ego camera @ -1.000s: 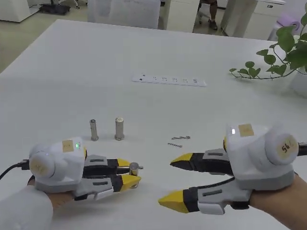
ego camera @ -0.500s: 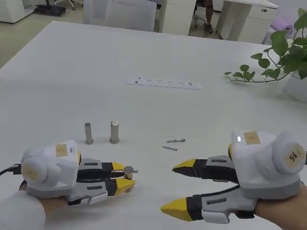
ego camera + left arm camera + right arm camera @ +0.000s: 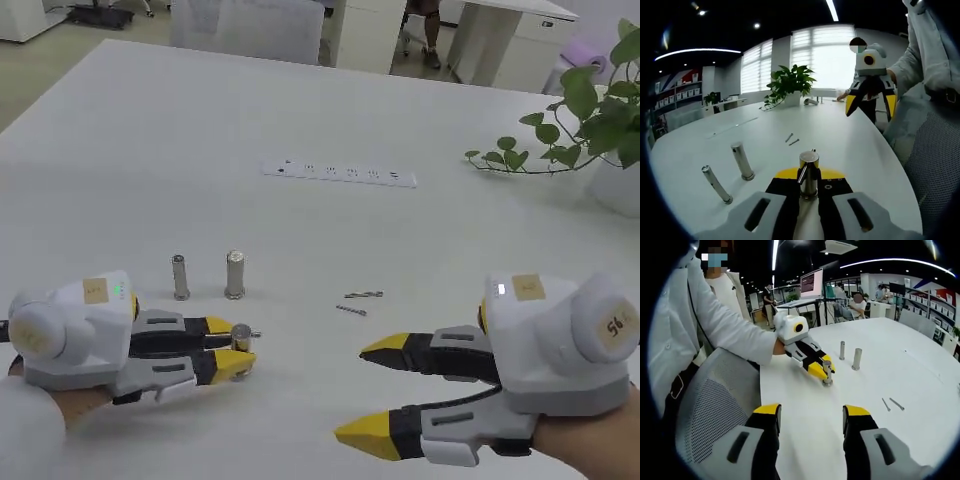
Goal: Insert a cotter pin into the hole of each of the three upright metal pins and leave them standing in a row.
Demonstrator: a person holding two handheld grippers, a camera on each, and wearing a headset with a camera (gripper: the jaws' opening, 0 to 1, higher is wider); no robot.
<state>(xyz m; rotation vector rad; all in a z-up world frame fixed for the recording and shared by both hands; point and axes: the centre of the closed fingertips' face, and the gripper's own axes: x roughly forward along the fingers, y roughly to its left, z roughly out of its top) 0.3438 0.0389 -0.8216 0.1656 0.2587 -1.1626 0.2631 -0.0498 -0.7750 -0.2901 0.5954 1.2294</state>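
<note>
My left gripper (image 3: 232,345) is shut on a short metal pin (image 3: 241,337) held upright, with a thin cotter pin through its top (image 3: 805,167). Two more metal pins stand upright just behind it, a thin one (image 3: 180,277) and a thicker one (image 3: 235,275). Two loose cotter pins (image 3: 364,295) (image 3: 351,310) lie on the white table (image 3: 300,220) to the right of them. My right gripper (image 3: 375,390) is open with nothing in it, low over the table at the right. In the right gripper view the held pin (image 3: 827,372) stands at table level.
A white power strip (image 3: 338,173) lies across the middle of the table. A potted plant (image 3: 590,110) stands at the far right. A mesh chair (image 3: 715,405) sits by the table's near edge.
My left gripper has carried the held pin to the left, closer to the two standing pins. The right gripper has hardly moved; the head camera shifted a little.
</note>
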